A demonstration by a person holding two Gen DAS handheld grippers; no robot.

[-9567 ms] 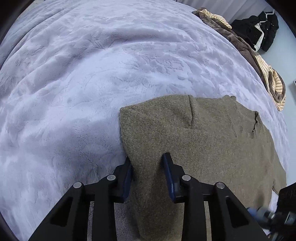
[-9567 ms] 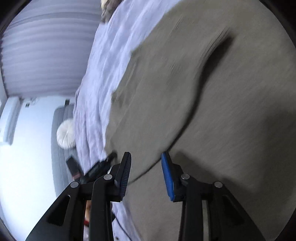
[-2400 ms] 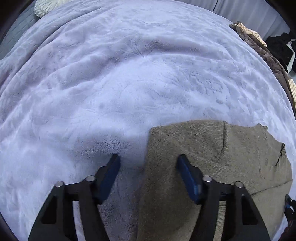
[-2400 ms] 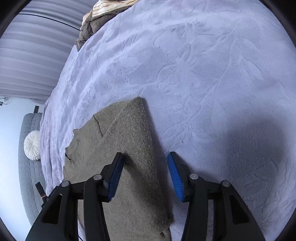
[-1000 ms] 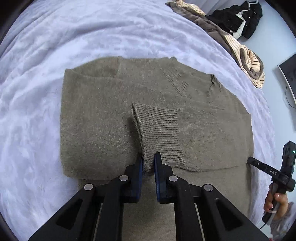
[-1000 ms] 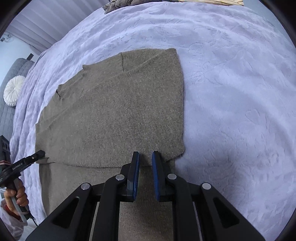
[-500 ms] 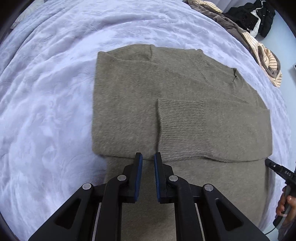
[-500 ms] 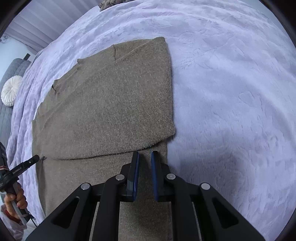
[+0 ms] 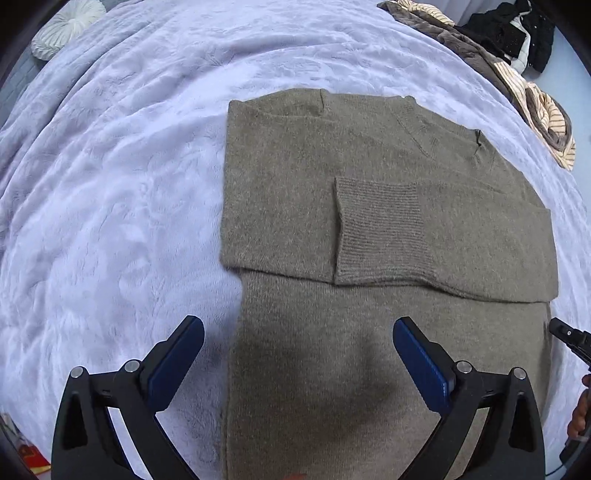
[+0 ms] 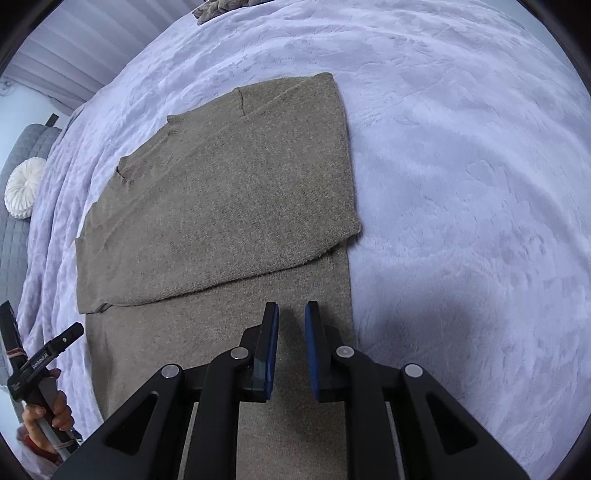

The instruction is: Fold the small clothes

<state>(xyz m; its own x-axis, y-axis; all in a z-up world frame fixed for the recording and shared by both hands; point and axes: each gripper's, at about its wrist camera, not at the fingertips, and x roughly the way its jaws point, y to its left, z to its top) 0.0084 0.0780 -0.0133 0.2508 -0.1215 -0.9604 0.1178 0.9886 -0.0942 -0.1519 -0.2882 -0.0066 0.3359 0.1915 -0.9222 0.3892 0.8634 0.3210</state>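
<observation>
An olive-brown knit sweater (image 9: 314, 166) lies flat on a lavender plush blanket (image 9: 110, 184). Both sleeves are folded across its chest, and the ribbed cuff (image 9: 380, 229) rests on top. My left gripper (image 9: 297, 325) hovers over the lower body of the sweater. Its jaws are opening wide and its pads touch nothing. In the right wrist view the sweater (image 10: 221, 192) fills the middle. My right gripper (image 10: 291, 306) hangs above the sweater's lower right part. Its jaws are opening from a narrow gap, with nothing between them.
A heap of striped and brown clothes (image 9: 535, 110) and a black garment (image 9: 517, 29) lie at the bed's far right edge. A round white cushion (image 10: 24, 188) sits by a grey quilted headboard (image 10: 14, 236). A person's hand (image 10: 44, 410) grips the other gripper's handle at lower left.
My left gripper let go of the folded sleeve, drew back toward the hem, and its jaws swung wide apart. My right gripper also pulled back from the sleeve's edge.
</observation>
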